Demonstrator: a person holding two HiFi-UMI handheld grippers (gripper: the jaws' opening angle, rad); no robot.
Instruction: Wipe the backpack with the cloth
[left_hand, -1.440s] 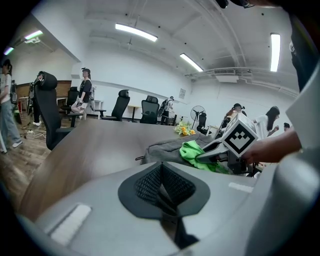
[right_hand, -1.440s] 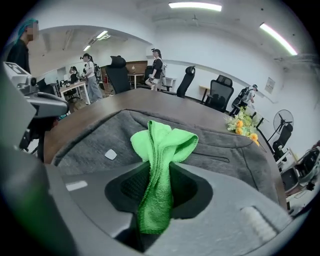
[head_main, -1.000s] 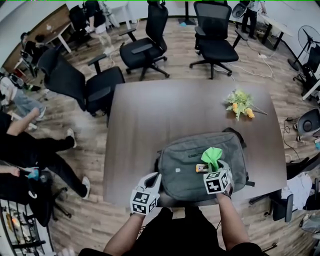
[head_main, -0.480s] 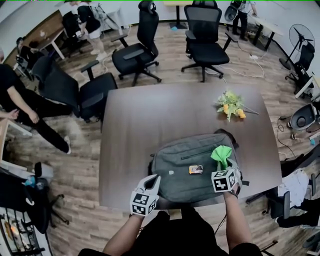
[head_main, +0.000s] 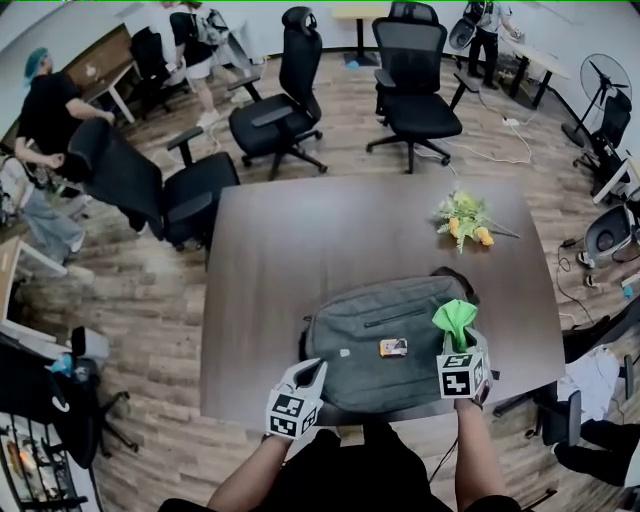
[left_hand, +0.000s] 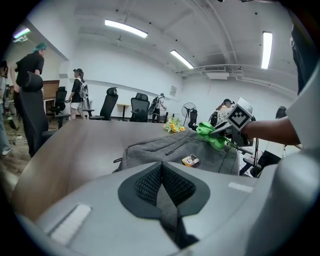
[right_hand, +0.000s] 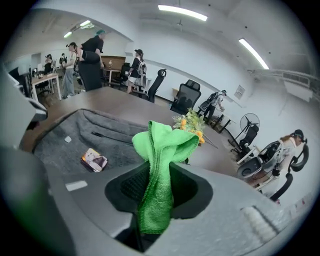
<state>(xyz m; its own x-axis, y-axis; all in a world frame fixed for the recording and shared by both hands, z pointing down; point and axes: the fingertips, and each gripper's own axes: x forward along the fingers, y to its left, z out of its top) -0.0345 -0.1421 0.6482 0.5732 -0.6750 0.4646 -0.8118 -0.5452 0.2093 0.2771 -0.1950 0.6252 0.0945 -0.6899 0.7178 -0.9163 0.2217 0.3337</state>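
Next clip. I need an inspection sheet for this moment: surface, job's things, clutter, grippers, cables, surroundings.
Surface: dark brown table, mostly bare.
Job's things: grey backpack lying flat at the near edge; green cloth bunched upright above its right end.
Clutter: small printed card on the backpack; yellow flowers at the table's far right.
Grippers: left gripper shut and empty, by the backpack's near left corner; right gripper shut on the cloth.
Cables: white cable on the floor beyond the table; nothing seen on the table.
Surroundings: office chairs, standing fan, people at the far left.
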